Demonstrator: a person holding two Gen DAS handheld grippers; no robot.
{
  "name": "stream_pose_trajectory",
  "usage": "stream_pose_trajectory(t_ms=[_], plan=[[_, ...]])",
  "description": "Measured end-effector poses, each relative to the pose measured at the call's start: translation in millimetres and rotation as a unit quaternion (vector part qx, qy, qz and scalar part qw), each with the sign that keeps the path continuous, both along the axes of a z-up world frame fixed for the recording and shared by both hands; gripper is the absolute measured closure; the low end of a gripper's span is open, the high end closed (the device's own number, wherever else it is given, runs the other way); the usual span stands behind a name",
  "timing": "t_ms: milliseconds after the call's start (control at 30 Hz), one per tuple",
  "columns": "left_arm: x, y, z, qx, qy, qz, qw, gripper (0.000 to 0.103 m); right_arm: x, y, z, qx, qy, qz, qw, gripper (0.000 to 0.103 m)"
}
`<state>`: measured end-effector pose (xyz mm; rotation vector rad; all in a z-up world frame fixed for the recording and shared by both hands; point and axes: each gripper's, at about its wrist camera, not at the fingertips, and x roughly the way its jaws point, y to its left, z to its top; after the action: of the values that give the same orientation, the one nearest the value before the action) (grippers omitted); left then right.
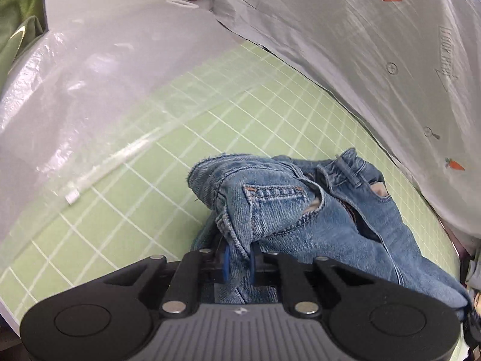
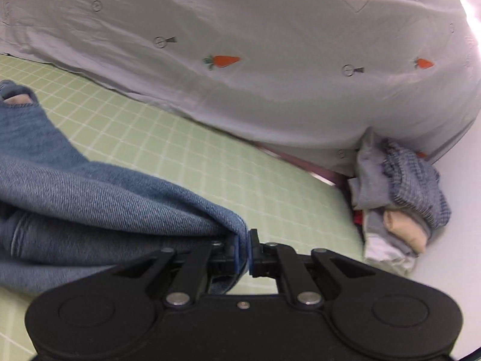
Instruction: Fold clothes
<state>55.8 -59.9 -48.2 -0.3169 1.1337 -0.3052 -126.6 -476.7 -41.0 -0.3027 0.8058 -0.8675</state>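
Both hand-held grippers, left (image 1: 239, 260) and right (image 2: 243, 251), pinch thin bunches of the jeans (image 1: 315, 207), so heavy denim could slip free mid-lift over the desk (image 1: 168, 162).

Both wrist views close, angled down; share jeans (image 1: 315, 210), green mat (image 2: 180, 150).

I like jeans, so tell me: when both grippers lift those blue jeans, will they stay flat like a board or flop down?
Probably flop: the jeans already bunch and sag between the left gripper and right gripper. The thick denim likely feels fairly heavy, and its rough weave probably won't slip out.
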Motion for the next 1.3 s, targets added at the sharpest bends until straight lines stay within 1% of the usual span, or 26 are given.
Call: stream_pose_trajectory(t_ms=[67,133,233,267,333,367,400,433,467,533,567,600,633,667,733,800,867,900,933,1000,1067,1133,1167,1300], plan=[[-9,-19,4,-0.022,-0.003,-0.01,0.9997,0.091,0,-34,20,-0.027,-0.016,0.002,1.0,0.098],[-16,-42,10,-0.042,-0.015,-0.021,0.9988,0.091,8,-67,45,-0.06,-0.038,0.012,0.997,0.098],[-16,-78,22,-0.05,-0.046,-0.032,0.9972,0.091,35,-95,84,-0.13,-0.077,0.035,0.988,0.098],[-14,-86,25,-0.051,-0.056,-0.033,0.9966,0.091,45,-103,98,-0.143,-0.096,0.04,0.984,0.098],[-6,-98,25,-0.048,-0.062,-0.028,0.9965,0.091,62,-120,121,-0.13,-0.149,0.043,0.979,0.097],[-1,-102,23,-0.043,-0.061,-0.021,0.997,0.091,70,-128,128,-0.109,-0.171,0.041,0.978,0.096],[5,-102,19,-0.037,-0.054,-0.012,0.9978,0.091,79,-137,130,-0.077,-0.188,0.037,0.978,0.094],[10,-101,14,-0.03,-0.045,-0.003,0.9985,0.091,87,-145,126,-0.04,-0.189,0.034,0.981,0.085],[16,-100,9,-0.024,-0.036,0.006,0.999,0.091,96,-153,115,-0.001,-0.175,0.032,0.984,0.07],[25,-94,-1,-0.028,-0.01,0.02,0.9994,0.091,100,-156,77,0.065,-0.158,0.005,0.985,0.059],[27,-89,-4,-0.031,0.0,0.025,0.9992,0.091,95,-153,60,0.089,-0.15,-0.005,0.985,0.056],[28,-86,-6,-0.032,0.004,0.023,0.9992,0.09,86,-147,44,0.111,-0.143,-0.018,0.983,0.051],[28,-85,-7,-0.033,0.005,0.02,0.9993,0.09,75,-139,27,0.131,-0.135,-0.035,0.981,0.031],[28,-84,-7,-0.033,0.005,0.015,0.9993,0.09,62,-129,13,0.151,-0.13,-0.052,0.979,0.014],[27,-85,-5,-0.027,0.003,0.003,0.9996,0.09,33,-104,-11,0.185,-0.123,-0.084,0.971,0.009],[25,-86,-2,-0.014,-0.002,-0.01,0.9999,0.082,4,-78,-27,0.209,-0.115,-0.114,0.965,0.001],[20,-82,3,-0.003,-0.016,-0.02,0.9997,0.072,-19,-53,-36,0.227,-0.115,-0.146,0.956,0.0],[17,-79,5,0.001,-0.023,-0.029,0.9993,0.06,-30,-41,-39,0.241,-0.12,-0.159,0.95,0.0],[15,-74,7,0.005,-0.028,-0.034,0.999,0.047,-40,-28,-42,0.254,-0.127,-0.17,0.944,0.0],[13,-64,10,0.014,-0.035,-0.041,0.9985,0.036,-54,-6,-48,0.269,-0.134,-0.189,0.935,0.0],[10,-53,10,0.018,-0.035,-0.047,0.9981,0.035,-65,16,-51,0.278,-0.14,-0.205,0.928,0.0],[8,-40,8,0.021,-0.029,-0.051,0.998,0.03,-75,37,-50,0.282,-0.148,-0.216,0.923,0.0],[7,-35,7,0.024,-0.027,-0.056,0.9978,0.029,-80,47,-49,0.284,-0.152,-0.221,0.921,0.0],[3,-15,4,0.042,-0.028,-0.084,0.9952,0.026,-91,84,-48,0.281,-0.169,-0.239,0.914,0.0]])
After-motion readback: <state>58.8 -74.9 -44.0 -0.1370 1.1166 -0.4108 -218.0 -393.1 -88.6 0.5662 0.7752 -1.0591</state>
